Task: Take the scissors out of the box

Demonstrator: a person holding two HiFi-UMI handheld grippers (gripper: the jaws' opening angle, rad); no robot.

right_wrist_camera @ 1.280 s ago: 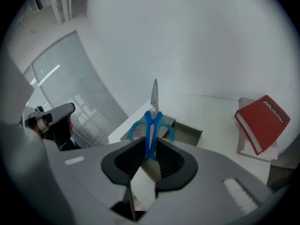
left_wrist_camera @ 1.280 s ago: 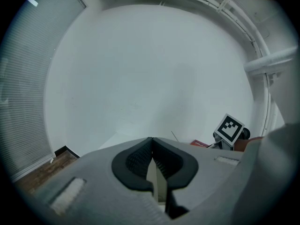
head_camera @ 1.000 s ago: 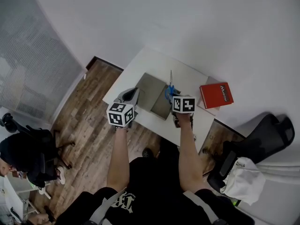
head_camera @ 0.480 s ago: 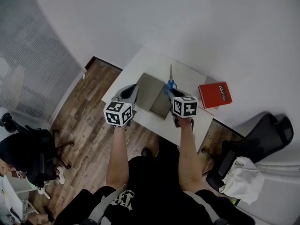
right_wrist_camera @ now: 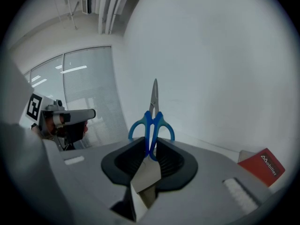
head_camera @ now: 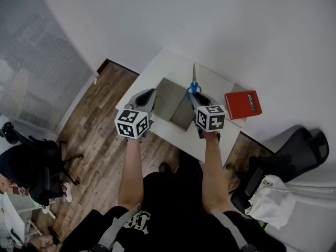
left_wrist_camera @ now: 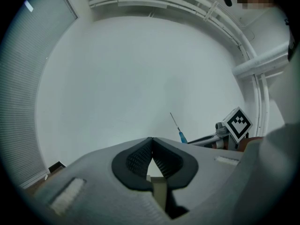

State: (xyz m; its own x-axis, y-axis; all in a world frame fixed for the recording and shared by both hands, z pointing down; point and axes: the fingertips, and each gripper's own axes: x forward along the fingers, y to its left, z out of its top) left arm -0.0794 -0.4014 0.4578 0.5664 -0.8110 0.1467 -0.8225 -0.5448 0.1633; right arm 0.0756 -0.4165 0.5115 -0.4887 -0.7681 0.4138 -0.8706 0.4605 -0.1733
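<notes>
R tool [right_wrist_camera: 150,154] clamped on scissors [right_wrist_camera: 152,120].

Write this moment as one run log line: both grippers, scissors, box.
left gripper: shut, empty | right gripper: shut on scissors handles | scissors: out of box, in air | box: open

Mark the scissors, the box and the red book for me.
scissors [right_wrist_camera: 148,125]: right gripper view, blue handle.
box [head_camera: 169,98]: head view, grey inner face.
red book [head_camera: 242,105]: head view, front cover.
</notes>
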